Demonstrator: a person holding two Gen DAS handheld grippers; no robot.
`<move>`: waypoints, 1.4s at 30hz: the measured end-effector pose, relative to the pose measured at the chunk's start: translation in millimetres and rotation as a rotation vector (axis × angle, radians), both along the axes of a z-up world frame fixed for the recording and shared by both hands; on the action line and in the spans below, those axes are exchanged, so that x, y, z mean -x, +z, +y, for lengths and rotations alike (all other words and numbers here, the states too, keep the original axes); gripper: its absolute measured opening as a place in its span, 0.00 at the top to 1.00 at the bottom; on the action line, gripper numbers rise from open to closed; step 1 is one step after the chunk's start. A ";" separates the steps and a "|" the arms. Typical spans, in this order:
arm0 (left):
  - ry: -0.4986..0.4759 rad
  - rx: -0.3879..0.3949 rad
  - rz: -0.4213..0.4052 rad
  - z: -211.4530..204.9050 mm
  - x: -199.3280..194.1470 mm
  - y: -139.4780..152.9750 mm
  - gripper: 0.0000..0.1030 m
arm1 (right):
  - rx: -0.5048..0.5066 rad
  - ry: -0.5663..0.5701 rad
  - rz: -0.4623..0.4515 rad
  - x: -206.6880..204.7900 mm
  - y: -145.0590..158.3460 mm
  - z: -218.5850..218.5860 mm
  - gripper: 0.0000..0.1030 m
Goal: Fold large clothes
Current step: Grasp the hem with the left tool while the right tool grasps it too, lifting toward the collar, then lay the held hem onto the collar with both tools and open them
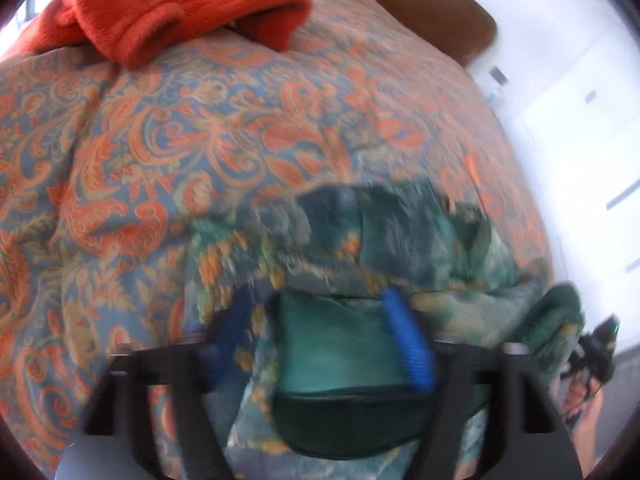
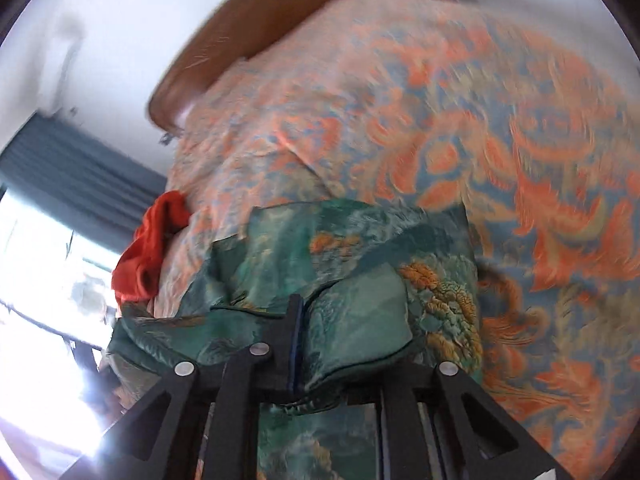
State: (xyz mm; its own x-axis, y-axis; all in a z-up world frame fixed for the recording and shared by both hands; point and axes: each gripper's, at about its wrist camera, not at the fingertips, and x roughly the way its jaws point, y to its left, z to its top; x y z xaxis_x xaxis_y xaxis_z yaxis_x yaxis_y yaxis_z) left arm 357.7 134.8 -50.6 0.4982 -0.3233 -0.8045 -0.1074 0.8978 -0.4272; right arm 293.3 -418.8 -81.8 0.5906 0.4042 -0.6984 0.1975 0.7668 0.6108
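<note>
A green patterned garment (image 1: 360,248) with orange motifs lies bunched on the bed near its front edge; it also shows in the right wrist view (image 2: 360,264). My left gripper (image 1: 320,340) has its blue-padded fingers (image 1: 408,340) spread wide, with a green fold of the garment lying between them. My right gripper (image 2: 296,344) is shut on a fold of the green garment, its black fingers pressed together. The right gripper also shows at the right edge of the left wrist view (image 1: 596,348).
The bed wears an orange and blue paisley bedspread (image 1: 240,128). A red garment (image 1: 168,12) lies crumpled at the far left of the bed, also in the right wrist view (image 2: 148,248). A brown headboard (image 2: 248,40) stands behind. A dark curtain (image 2: 72,172) hangs by a bright window.
</note>
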 end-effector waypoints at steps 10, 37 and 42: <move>-0.036 0.115 -0.084 40.4 15.4 22.8 0.08 | -0.253 -0.152 -0.111 7.9 13.8 -55.9 0.33; 0.011 -0.390 -0.367 -57.2 -24.5 59.5 0.91 | 0.821 -0.015 -0.336 -22.6 94.9 94.1 0.88; 0.054 -0.468 -0.297 -58.5 -68.4 3.1 0.91 | 0.864 -0.085 -0.296 -80.2 74.5 95.3 0.88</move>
State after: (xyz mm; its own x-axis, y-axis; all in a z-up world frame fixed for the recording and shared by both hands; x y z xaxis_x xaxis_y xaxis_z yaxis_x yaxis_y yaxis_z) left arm 426.1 76.3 -47.5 0.7313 0.0670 -0.6788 -0.0945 0.9955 -0.0036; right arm 373.4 -323.5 -7.2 0.7975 -0.2412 -0.5530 0.2008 0.9705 -0.1337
